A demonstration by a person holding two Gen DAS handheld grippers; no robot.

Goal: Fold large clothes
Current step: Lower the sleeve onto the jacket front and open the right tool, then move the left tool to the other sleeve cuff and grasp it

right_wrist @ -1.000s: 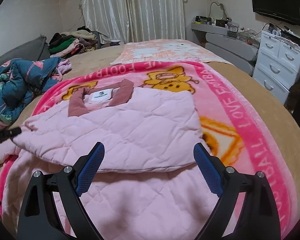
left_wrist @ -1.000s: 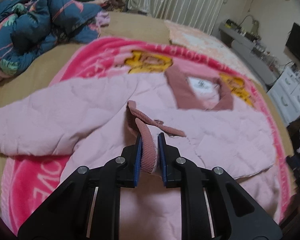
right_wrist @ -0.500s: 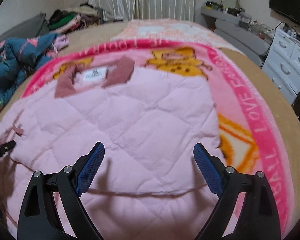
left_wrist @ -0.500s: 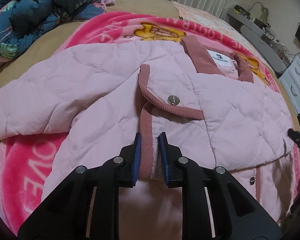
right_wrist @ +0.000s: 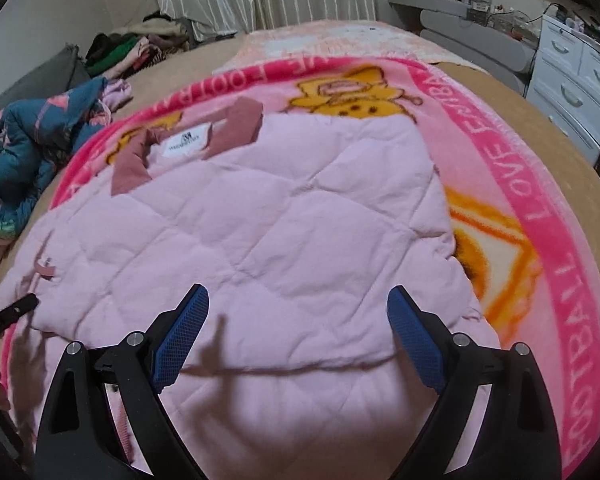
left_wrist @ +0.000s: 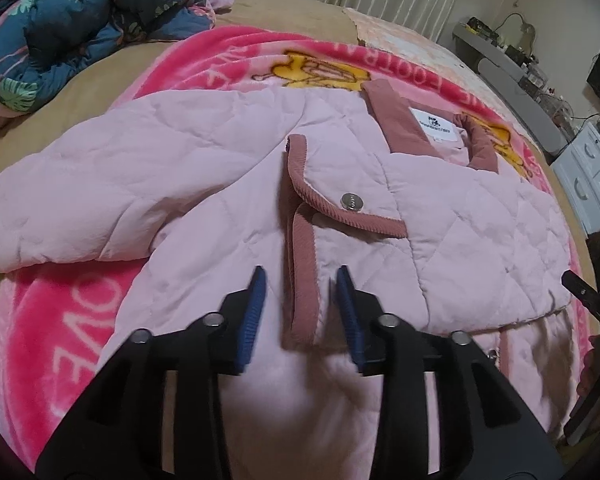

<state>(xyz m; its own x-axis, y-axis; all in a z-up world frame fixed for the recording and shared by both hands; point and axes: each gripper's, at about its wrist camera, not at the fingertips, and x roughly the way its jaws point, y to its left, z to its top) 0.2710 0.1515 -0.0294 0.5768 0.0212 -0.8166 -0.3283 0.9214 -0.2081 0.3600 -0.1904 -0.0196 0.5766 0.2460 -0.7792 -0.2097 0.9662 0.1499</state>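
A pale pink quilted jacket (left_wrist: 204,184) with dusty-rose corduroy trim lies on a pink cartoon blanket (left_wrist: 68,360) on the bed. Its right half is folded over the middle, its left sleeve spread out to the left. My left gripper (left_wrist: 300,312) is open, its blue pads either side of the corduroy front edge (left_wrist: 302,272), which lies loose on the jacket. My right gripper (right_wrist: 298,340) is wide open and empty, just above the folded jacket (right_wrist: 280,232) near its lower edge. The collar and white label (right_wrist: 188,142) lie at the far end.
A dark blue floral quilt (left_wrist: 60,28) is bunched at the bed's far left. A pile of clothes (right_wrist: 140,48) sits by the curtains. White drawers (right_wrist: 576,76) and a grey shelf stand right of the bed. The bed's tan cover (right_wrist: 540,128) surrounds the blanket.
My left gripper laid the corduroy edge down on the jacket and opened, letting it go. My right gripper stayed open and dipped closer to the jacket.
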